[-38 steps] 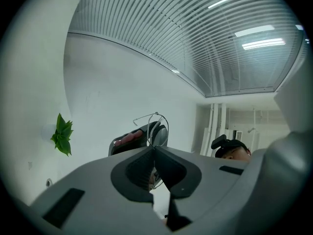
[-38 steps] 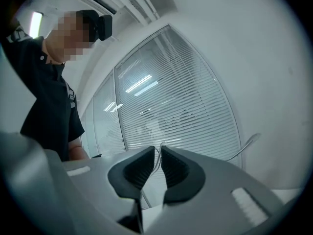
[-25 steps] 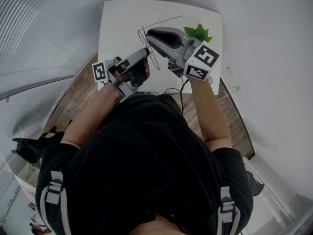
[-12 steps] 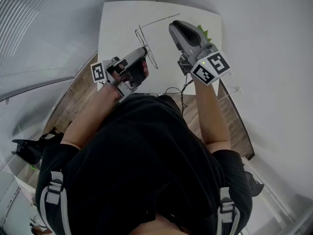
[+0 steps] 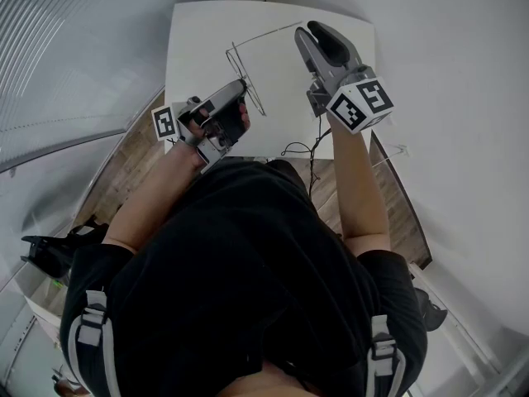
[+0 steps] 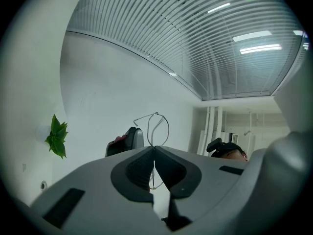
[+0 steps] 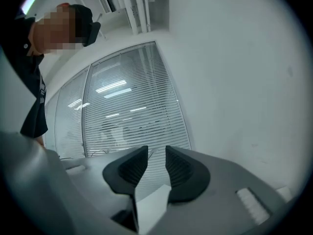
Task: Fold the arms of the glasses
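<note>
Nearest the head camera, the person's black shirt [image 5: 240, 279] is filling the lower part of the head view, with both forearms reaching out over the near edge of the white counter [image 5: 198, 48]. A thin dark cable [image 5: 293, 150] is curling at that near edge, between the two arms. The left gripper [image 5: 240, 87] is hanging above the near left part of the counter and is tilting upward; in the left gripper view its jaws [image 6: 154, 153] are pressing together on the thin wire rim of the glasses [image 6: 157, 129], so the frame is standing up out of the closed jaws. In the head view the glasses [image 5: 238, 66] are sitting just past that gripper's tip, above the middle of the counter, with one arm stretching out toward the far right. Farther off, the right gripper [image 5: 318, 33] is hovering over the far right part of the counter, apart from the glasses, pointing away from the person; its jaws [image 7: 151, 163] have just been opening and are standing wide with nothing between them. Beyond, the left gripper view is showing a green plant [image 6: 57, 136] against a white wall, and the right gripper view is facing window blinds [image 7: 132, 116].
</note>
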Demonstrator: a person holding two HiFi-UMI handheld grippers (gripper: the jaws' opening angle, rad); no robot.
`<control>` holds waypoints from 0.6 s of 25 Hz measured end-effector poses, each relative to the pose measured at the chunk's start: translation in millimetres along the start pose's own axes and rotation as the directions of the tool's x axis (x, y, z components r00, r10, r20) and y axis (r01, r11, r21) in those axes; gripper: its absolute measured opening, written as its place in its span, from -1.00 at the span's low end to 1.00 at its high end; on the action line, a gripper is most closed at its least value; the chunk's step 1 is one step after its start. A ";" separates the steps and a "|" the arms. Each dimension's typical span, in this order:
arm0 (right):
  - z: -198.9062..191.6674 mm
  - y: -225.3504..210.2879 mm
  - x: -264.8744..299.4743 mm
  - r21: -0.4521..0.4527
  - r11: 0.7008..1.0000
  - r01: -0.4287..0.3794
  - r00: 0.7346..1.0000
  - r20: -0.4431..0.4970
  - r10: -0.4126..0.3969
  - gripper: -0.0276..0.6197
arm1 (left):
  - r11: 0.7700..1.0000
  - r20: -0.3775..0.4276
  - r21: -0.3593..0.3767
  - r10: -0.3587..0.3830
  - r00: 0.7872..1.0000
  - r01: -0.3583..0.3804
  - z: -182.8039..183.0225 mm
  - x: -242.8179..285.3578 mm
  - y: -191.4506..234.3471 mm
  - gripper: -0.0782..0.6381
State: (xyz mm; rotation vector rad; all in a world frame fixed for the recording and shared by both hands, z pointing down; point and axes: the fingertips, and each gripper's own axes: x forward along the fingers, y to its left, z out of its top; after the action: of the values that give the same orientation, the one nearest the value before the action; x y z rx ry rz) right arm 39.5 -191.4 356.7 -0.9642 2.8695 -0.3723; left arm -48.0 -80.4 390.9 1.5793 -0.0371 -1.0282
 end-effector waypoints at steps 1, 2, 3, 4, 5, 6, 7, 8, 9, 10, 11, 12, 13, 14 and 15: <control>2.1 0.9 2.1 0.002 1.000 -0.005 1.000 0.001 0.005 -0.54 | 1.000 -0.001 0.000 0.002 1.000 -0.002 -0.4 0.4 -0.3 -0.74; 3.2 1.8 4.3 0.003 1.000 -0.011 1.000 0.000 0.011 -0.54 | 1.000 -0.002 0.000 0.004 1.000 -0.004 -0.9 0.5 -0.4 -0.74; 3.3 2.7 6.6 0.003 1.000 -0.017 1.000 -0.003 0.017 -0.54 | 1.000 -0.004 -0.001 0.005 1.000 -0.005 -1.3 0.4 -0.5 -0.74; 2.8 3.5 8.6 0.003 1.000 -0.023 1.000 -0.006 0.023 -0.54 | 1.000 -0.004 -0.002 0.005 1.000 -0.005 -1.5 0.0 -0.6 -0.74; 2.1 4.3 10.2 0.004 1.000 -0.028 1.000 -0.009 0.028 -0.54 | 1.000 -0.005 -0.002 0.005 1.000 -0.005 -1.7 -0.4 -0.6 -0.74; 1.6 5.0 11.3 0.005 1.000 -0.030 0.999 -0.012 0.030 -0.60 | 1.000 -0.004 -0.003 0.005 1.000 -0.005 -1.7 -0.9 -0.7 -0.74; 1.2 5.3 11.9 0.004 1.000 -0.030 0.999 -0.014 0.030 -0.66 | 1.000 -0.004 -0.003 0.005 1.000 -0.005 -1.5 -1.3 -0.9 -0.74; 0.5 5.2 12.2 0.003 1.000 -0.027 0.999 -0.017 0.027 -0.69 | 1.000 -0.003 -0.002 0.005 1.000 -0.005 -1.2 -1.6 -1.0 -0.74; -0.6 4.9 12.4 0.001 1.000 -0.023 1.000 -0.022 0.023 -0.72 | 1.000 -0.002 -0.001 0.005 1.000 -0.005 -0.7 -2.0 -0.9 -0.74; -1.7 4.7 12.3 0.000 1.000 -0.020 0.999 -0.025 0.020 -0.73 | 1.000 0.000 -0.001 0.005 1.000 -0.005 -0.3 -2.3 -0.6 -0.74; -2.3 4.7 11.8 0.000 1.000 -0.019 0.999 -0.027 0.019 -0.73 | 1.000 0.002 -0.001 0.005 1.000 -0.005 0.0 -2.3 -0.6 -0.74; -2.2 5.1 11.1 0.001 1.000 -0.020 0.999 -0.027 0.020 -0.74 | 1.000 0.005 0.000 0.004 1.000 -0.004 0.2 -2.1 -0.9 -0.74; -1.4 5.9 10.2 0.002 1.000 -0.021 0.999 -0.026 0.021 -0.74 | 1.000 0.007 0.002 0.004 1.000 -0.004 0.3 -1.8 -1.5 -0.74; -0.3 7.0 9.1 0.004 1.000 -0.023 0.999 -0.024 0.023 -0.75 | 1.000 0.010 0.004 0.005 1.000 -0.005 0.5 -1.7 -2.0 -0.74; 0.7 8.2 8.0 0.004 1.000 -0.025 0.999 -0.023 0.025 -0.75 | 1.000 0.013 0.007 0.007 1.000 -0.007 0.7 -1.6 -2.1 -0.74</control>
State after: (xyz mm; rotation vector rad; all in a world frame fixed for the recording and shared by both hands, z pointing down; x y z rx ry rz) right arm 28.4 -190.0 353.7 -0.9285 2.8972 -0.3891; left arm -50.4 -79.4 390.2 1.5774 -0.0551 -1.0343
